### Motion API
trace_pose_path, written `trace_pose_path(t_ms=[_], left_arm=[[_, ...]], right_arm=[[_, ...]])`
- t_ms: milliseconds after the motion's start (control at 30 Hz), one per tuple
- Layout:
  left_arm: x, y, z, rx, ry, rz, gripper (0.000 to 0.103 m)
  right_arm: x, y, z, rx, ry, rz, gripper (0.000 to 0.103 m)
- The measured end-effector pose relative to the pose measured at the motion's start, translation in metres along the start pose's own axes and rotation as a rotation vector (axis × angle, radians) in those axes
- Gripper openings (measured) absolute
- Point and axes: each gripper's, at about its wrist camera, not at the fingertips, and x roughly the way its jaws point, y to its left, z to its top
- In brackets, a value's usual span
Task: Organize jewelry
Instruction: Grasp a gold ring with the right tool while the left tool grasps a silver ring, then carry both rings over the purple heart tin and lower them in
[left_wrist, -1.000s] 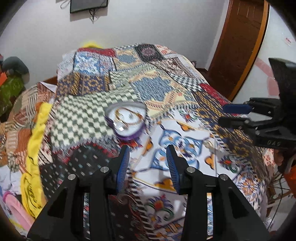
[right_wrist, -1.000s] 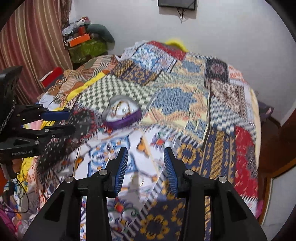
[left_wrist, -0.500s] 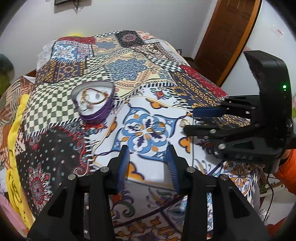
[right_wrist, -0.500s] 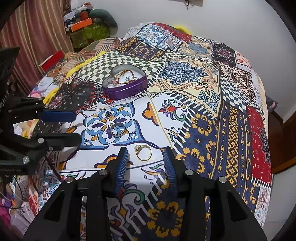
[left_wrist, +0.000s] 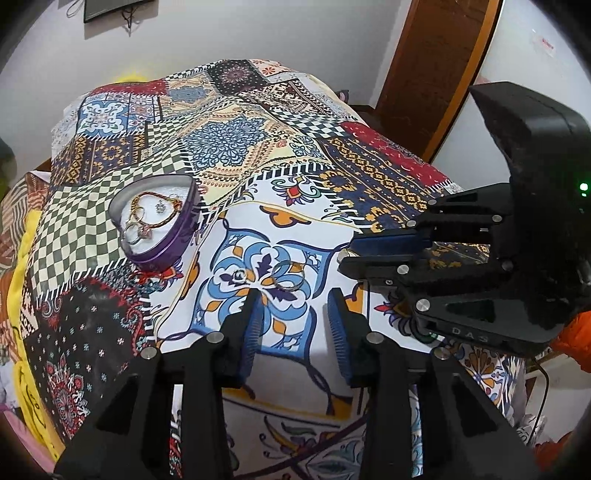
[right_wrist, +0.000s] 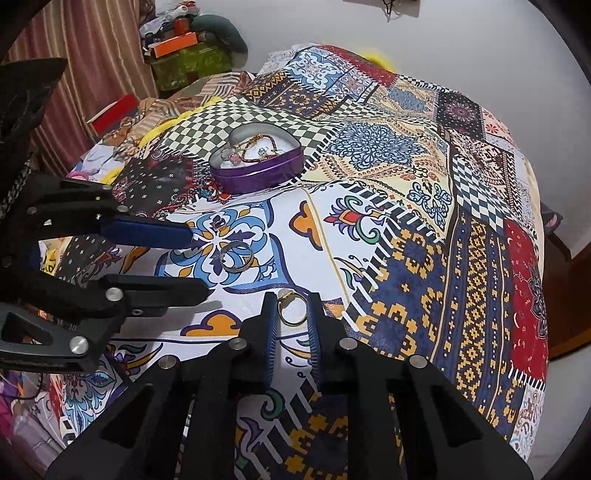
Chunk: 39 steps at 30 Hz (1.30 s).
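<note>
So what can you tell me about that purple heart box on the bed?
The purple heart box looks like a shiny metal tin, heart-shaped, with purple sides and a silvery rim. It has no lid on, and sits flat on the patchwork bedspread. Inside, on a pale lining, lie a gold chain, some rings and a sparkly piece. Neither pair of tongs touches it.

Both fisheye views are evenly and fairly brightly lit by soft indoor light, with only faint shadows on the bedspread (left_wrist: 303, 229) beneath each gripper. The centre is sharp. Straight lines bow strongly toward the edges, the corners fall to black vignette, and the far wall (right_wrist: 461, 48) looks slightly washed out.
</note>
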Motion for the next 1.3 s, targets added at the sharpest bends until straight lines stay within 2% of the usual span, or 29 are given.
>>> trace_pose_path(t_ms=[100, 267, 667, 733, 967, 1000, 1067, 1133, 1300], left_arm=[[0.006, -0.001, 0.004, 0.004, 0.003, 0.008, 0.033], [0.019, 0.001, 0.007, -0.001, 0.027, 0.013, 0.025], [0.031, 0.001, 0.015, -0.006, 0.017, 0.037, 0.025], [0.031, -0.001, 0.014, 0.0, 0.01, 0.039, 0.021], [0.022, -0.003, 0.009, -0.003, -0.009, 0.035, 0.021], [0.019, -0.003, 0.008, -0.006, -0.014, 0.033, 0.021], [0.015, -0.002, 0.007, -0.011, -0.021, 0.03, 0.021], [0.012, -0.001, 0.006, -0.017, -0.024, 0.028, 0.021], [0.008, 0.003, 0.004, -0.032, -0.03, 0.021, 0.021]], right_arm=[[-0.001, -0.005, -0.001, 0.016, -0.01, 0.005, 0.014], [-0.004, -0.015, -0.002, 0.061, -0.02, 0.023, 0.01], [-0.009, -0.023, -0.003, 0.091, -0.036, 0.026, 0.009], [-0.01, -0.025, -0.003, 0.099, -0.038, 0.027, 0.009], [-0.017, -0.027, -0.004, 0.106, -0.055, 0.021, 0.01], [-0.018, -0.027, -0.004, 0.1, -0.054, 0.015, 0.01], [-0.017, -0.026, -0.004, 0.092, -0.044, 0.014, 0.023], [-0.015, -0.025, -0.003, 0.09, -0.038, 0.012, 0.031], [0.0, -0.026, 0.002, 0.088, -0.003, 0.008, 0.031]])
